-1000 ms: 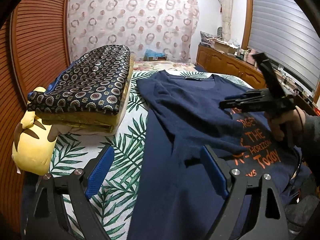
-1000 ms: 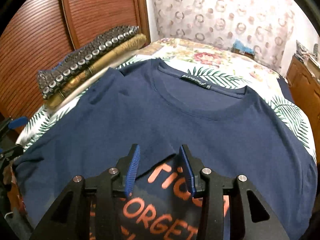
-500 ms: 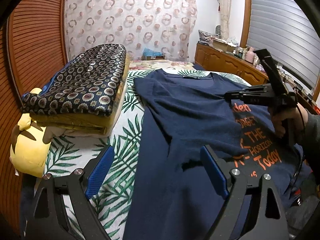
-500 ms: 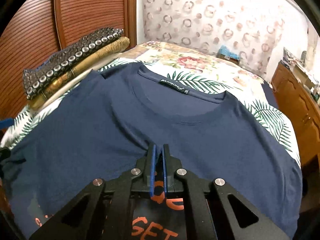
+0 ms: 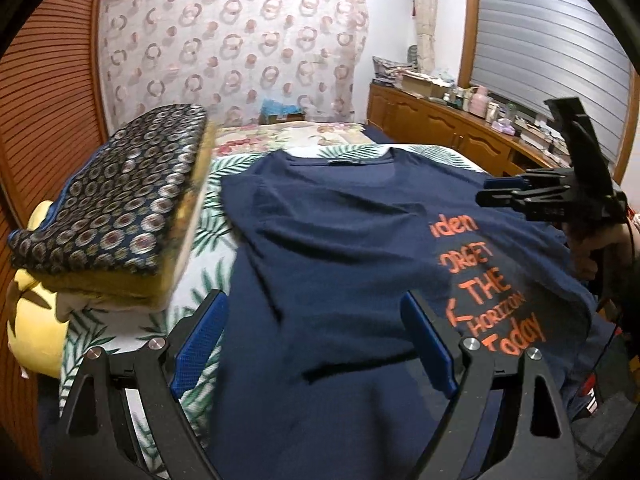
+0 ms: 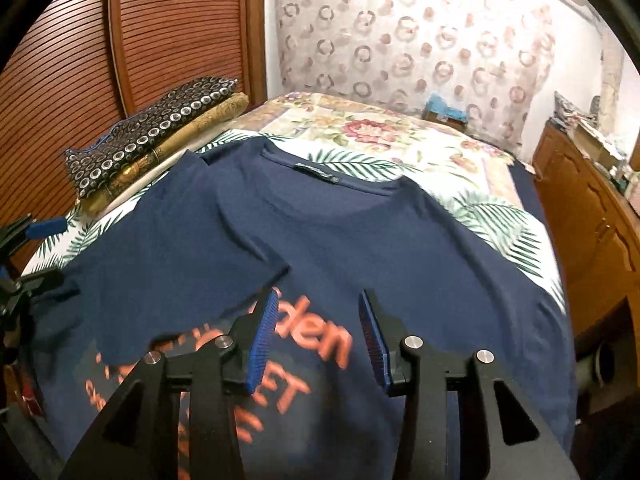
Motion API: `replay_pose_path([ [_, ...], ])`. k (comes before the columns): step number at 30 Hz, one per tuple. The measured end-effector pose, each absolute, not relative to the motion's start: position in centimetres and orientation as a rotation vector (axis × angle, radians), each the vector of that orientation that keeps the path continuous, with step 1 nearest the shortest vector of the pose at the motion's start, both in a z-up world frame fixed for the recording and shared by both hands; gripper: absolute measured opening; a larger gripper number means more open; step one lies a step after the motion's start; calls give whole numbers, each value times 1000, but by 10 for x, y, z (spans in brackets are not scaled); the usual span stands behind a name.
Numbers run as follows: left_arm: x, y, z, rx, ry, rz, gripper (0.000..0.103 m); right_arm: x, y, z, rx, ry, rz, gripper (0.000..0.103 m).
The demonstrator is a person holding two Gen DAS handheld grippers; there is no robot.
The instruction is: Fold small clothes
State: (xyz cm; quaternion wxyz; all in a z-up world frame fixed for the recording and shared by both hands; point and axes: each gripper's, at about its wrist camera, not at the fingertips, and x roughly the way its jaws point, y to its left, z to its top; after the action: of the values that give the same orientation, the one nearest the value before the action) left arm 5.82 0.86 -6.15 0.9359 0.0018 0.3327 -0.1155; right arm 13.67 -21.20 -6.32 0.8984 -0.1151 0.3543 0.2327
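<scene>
My left gripper (image 5: 316,344) hangs spread wide over the navy T-shirt (image 5: 340,248), nothing between its pads. My right gripper (image 6: 316,340) is opening above the orange print, gripping nothing. The shirt lies flat on the leaf-print bedspread (image 6: 492,216), one side folded across, folded blankets (image 5: 112,204) at its left.

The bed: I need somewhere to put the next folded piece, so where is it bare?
Bare: the floral cover beyond the navy T-shirt collar, and the leaf-print strip toward the wooden cabinet. Crowded: the folded stack by the slatted door.
</scene>
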Motion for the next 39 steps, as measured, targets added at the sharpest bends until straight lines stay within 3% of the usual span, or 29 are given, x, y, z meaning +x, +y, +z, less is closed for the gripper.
replay_pose_path([
  [21,96,-59,-82,78,823,-356,88,53,-315,-78,-146,774,290,44],
  [39,115,-74,-95,160,896,-319,90,50,-347,-92,-13,781,136,44],
])
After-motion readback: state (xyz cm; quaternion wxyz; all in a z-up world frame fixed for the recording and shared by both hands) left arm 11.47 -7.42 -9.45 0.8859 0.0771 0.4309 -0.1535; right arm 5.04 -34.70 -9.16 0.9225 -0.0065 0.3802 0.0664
